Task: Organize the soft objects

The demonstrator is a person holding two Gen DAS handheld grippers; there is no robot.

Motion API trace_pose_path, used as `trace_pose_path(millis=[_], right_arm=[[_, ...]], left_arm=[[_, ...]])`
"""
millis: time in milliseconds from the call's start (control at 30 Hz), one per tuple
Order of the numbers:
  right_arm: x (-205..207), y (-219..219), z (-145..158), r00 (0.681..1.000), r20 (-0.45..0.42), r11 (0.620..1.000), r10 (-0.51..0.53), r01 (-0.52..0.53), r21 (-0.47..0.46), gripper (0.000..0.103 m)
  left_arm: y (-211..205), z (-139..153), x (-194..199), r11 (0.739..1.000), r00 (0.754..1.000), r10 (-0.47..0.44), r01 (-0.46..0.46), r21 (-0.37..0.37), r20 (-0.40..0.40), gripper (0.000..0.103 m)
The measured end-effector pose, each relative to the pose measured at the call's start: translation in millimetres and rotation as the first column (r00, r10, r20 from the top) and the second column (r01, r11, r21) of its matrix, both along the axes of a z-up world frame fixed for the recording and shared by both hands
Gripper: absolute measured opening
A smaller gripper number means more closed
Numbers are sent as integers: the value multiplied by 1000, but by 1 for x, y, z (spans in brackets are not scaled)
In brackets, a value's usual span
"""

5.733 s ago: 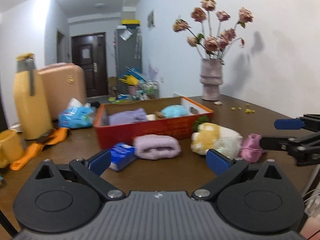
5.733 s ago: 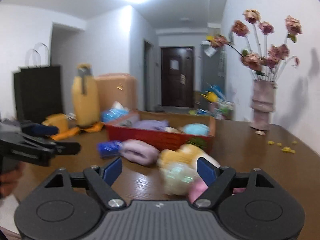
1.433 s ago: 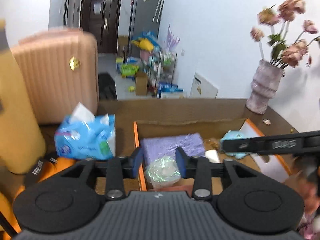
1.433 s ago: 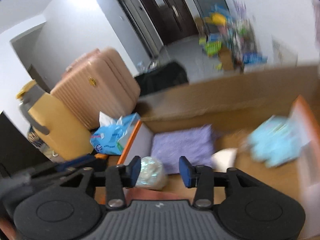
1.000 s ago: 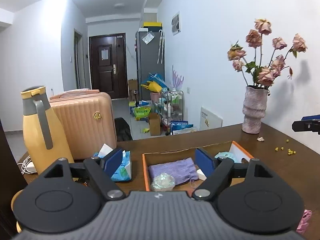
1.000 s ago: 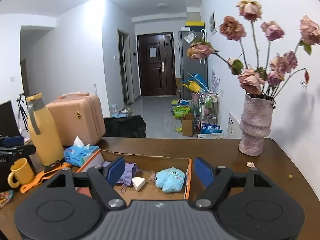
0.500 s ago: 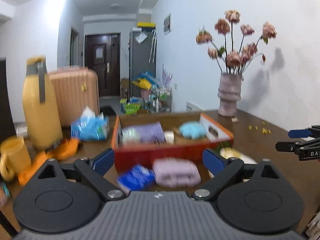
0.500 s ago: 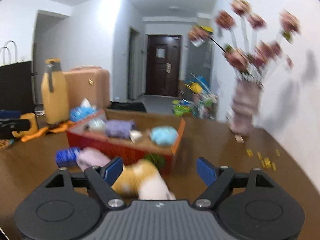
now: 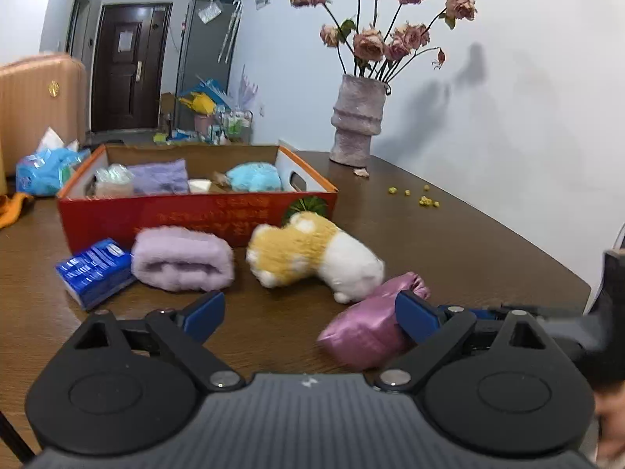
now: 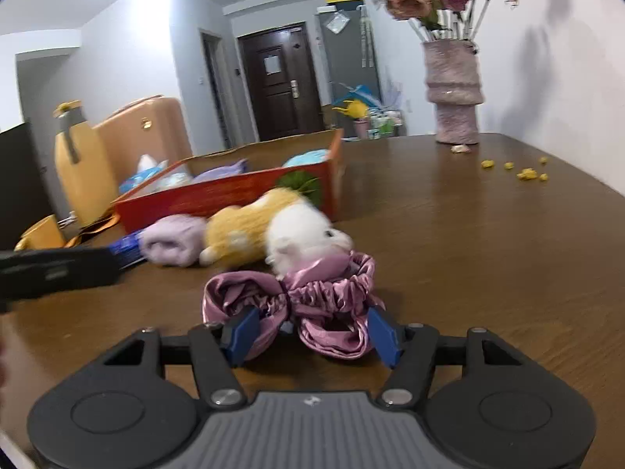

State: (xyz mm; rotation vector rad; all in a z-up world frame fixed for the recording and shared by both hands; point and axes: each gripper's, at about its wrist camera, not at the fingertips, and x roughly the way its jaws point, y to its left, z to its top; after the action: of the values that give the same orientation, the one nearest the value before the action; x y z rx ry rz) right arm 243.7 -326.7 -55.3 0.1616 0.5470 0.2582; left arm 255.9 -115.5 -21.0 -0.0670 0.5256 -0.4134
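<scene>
Closing right gripper (image 10: pixel 312 332) jaws are seen bracketing the crumpled mauve satin cap (image 10: pixel 297 297), unpinched; left gripper (image 9: pixel 308 310) is held open, empty; boxing judged next.

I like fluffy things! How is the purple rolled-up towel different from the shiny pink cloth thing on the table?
The lilac rolled towel looks fuzzy and matte, while the pink satin bonnet is shiny and ruffled. The towel is a neat roll; the bonnet is crumpled. The towel lies by the red box with no gripper near, while the bonnet sits between the right gripper's closing jaws. Both rest on the brown table.
</scene>
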Motion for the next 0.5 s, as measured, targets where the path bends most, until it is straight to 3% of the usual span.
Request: trace_pose_path(millis=[100, 200, 233, 267, 333, 400, 500], right_arm=[[-11, -9, 9, 1000, 6, 998, 19, -20, 65, 61], [-11, -30, 20, 999, 27, 989, -47, 43, 138, 62], [-7, -35, 21, 997, 28, 987, -65, 60, 149, 61], [0, -37, 21, 997, 20, 987, -73, 69, 143, 61], [13, -35, 18, 997, -6, 990, -81, 82, 118, 57], [23, -32, 13, 998, -31, 990, -62, 66, 123, 55], [26, -32, 9, 999, -47, 975, -22, 32, 219, 55]], left_arm=[[-3, -9, 11, 999, 997, -12, 9, -42, -74, 90], [-6, -17, 22, 996, 992, -36, 25, -89, -121, 79], [-7, -19, 25, 996, 992, -33, 23, -86, -125, 69], [-9, -23, 28, 997, 990, -27, 17, -74, -139, 50], [-13, -28, 31, 996, 985, -46, 34, -76, -163, 31], [-15, -28, 24, 996, 987, -58, 48, -72, -148, 27], [-20, -31, 9, 998, 991, -68, 66, -17, -116, 25]])
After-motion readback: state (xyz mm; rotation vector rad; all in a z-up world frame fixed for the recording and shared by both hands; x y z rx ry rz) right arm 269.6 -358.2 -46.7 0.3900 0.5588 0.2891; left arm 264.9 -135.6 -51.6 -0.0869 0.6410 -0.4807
